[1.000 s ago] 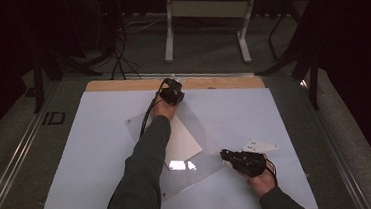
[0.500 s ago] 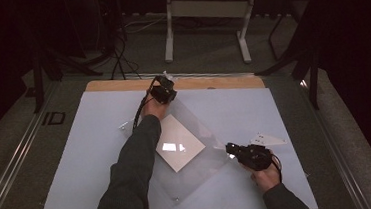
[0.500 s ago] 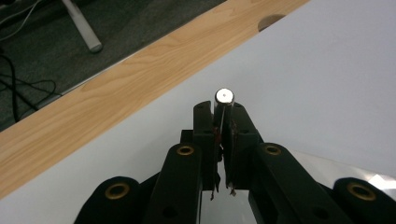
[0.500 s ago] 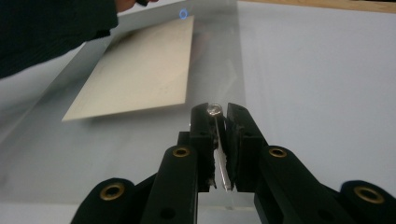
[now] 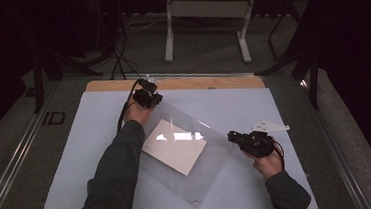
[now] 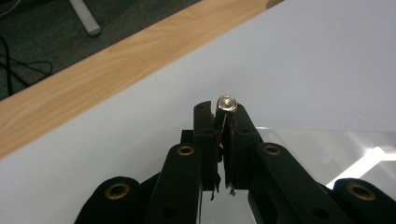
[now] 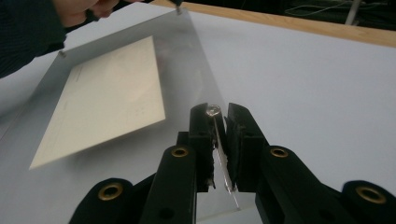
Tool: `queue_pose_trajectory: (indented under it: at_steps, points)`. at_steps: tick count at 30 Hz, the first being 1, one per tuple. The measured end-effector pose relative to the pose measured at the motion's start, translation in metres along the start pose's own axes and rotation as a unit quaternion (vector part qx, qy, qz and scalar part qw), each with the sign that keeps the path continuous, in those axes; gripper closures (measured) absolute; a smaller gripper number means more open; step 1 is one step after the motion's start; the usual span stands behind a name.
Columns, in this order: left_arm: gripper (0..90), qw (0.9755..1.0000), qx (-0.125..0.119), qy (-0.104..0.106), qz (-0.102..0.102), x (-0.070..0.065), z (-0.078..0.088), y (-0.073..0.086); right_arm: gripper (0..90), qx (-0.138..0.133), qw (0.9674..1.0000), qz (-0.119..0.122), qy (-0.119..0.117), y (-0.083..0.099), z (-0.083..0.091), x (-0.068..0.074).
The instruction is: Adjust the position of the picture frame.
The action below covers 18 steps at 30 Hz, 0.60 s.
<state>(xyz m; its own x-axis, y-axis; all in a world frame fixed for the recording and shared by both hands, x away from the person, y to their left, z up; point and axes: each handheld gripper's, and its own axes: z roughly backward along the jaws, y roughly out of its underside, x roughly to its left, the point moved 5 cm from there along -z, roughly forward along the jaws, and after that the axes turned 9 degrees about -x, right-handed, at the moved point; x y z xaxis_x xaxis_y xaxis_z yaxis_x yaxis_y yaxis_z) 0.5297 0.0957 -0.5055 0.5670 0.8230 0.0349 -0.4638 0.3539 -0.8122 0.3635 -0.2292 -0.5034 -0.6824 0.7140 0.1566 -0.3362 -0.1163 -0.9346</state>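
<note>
Right hand-held gripper (image 5: 232,137) clamps near corner of clear acrylic frame panel (image 5: 212,152) holding cream paper sheet (image 5: 174,146), over white-topped counter (image 5: 299,176); farther off, left hand-held gripper (image 5: 151,89) clamps opposite corner at its metal stud (image 6: 226,102).

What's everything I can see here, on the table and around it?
clear panel: one, see-through, tilted over the table, held at two opposite corners
card: one, cream, inside the panel
metal studs: silver, at the panel's corners
paper slip: one, white, by the right hand
table: one, pale top, wooden edge
metal stand: one, grey, on the floor behind
cables: black, floor, far left
left claw: black, shut on a panel corner
right claw: black, shut on the opposite corner
</note>
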Motion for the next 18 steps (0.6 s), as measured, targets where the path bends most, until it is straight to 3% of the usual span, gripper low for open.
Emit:
queue_pose_trajectory:
  at_steps: [9,18]
  points:
    - [85.2,0.9999,0.01,-0.008,0.011,0.008,0.033,0.022,80.9,0.015,0.9998,-0.002,-0.012,-0.009,-0.014,-0.007]
    - [85.3,0.9994,0.022,-0.011,0.025,0.008,0.056,0.054,80.8,0.038,0.9992,0.001,-0.013,-0.017,-0.035,-0.025]
